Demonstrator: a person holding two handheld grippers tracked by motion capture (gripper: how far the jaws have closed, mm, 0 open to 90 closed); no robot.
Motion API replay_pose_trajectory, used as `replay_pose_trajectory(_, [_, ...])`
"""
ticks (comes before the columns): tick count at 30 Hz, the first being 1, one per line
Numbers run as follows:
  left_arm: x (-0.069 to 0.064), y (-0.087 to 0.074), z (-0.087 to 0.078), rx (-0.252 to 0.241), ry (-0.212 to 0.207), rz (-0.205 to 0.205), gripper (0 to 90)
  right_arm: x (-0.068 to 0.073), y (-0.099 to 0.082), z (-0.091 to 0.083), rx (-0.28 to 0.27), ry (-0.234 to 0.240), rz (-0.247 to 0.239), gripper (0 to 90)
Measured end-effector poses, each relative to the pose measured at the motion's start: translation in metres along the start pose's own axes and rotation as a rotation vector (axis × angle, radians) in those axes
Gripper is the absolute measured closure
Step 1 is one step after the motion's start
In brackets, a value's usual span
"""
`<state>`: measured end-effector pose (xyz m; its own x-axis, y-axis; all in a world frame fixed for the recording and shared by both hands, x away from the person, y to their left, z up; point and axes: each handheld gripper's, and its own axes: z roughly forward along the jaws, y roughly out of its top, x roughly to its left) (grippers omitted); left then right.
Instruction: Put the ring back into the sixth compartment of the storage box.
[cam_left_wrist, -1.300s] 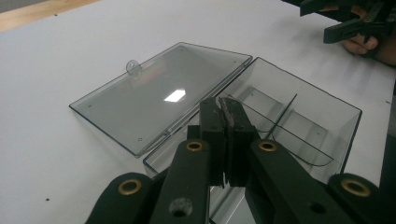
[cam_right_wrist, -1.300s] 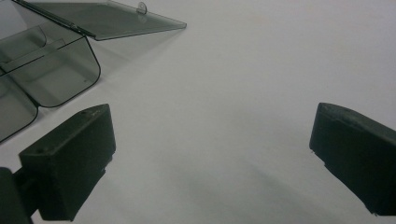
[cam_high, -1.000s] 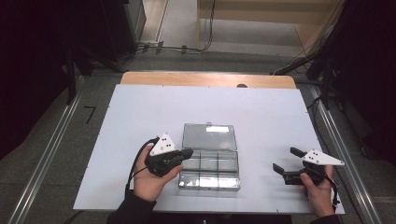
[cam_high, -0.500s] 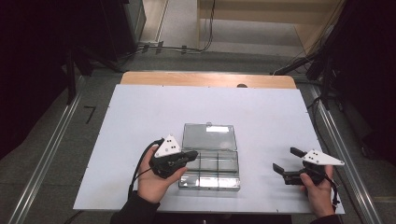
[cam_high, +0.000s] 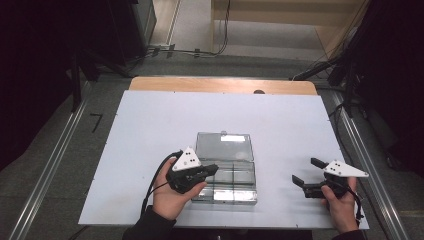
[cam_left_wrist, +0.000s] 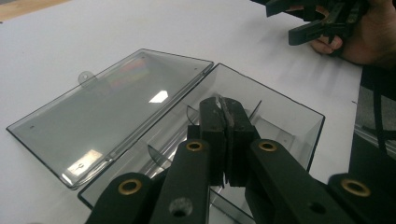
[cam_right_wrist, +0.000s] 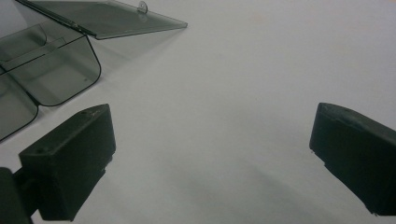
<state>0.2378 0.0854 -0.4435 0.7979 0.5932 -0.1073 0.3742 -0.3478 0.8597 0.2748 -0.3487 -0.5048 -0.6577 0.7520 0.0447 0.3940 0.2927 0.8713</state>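
My left tongs (cam_high: 212, 170) edge a little to the right, further over the clear box (cam_high: 225, 172). Their white plate now sits closer to its open lid (cam_high: 223, 146).

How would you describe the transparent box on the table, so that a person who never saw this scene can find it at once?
Start from the white table; near its front edge, between the two hands, lies the clear plastic box. Its lid lies open and flat behind the tray, which thin walls divide into compartments. It is the one see-through, smoky grey thing here; the left gripper beside it is black.
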Motion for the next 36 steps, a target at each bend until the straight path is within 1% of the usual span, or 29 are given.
replay_pose_trajectory(13, [-0.010,0.002,0.010,0.001,-0.033,0.009,88.7,0.000,0.000,0.000,0.001,-0.001,-0.002,0.0])
replay_pose_trajectory(28, [-0.023,0.003,0.024,0.019,-0.070,0.033,88.7,0.000,0.000,0.000,0.002,-0.001,-0.003,0.0])
replay_pose_trajectory(36, [-0.030,0.003,0.030,0.024,-0.088,0.034,88.7,0.000,0.000,0.000,0.004,-0.002,-0.004,0.0])
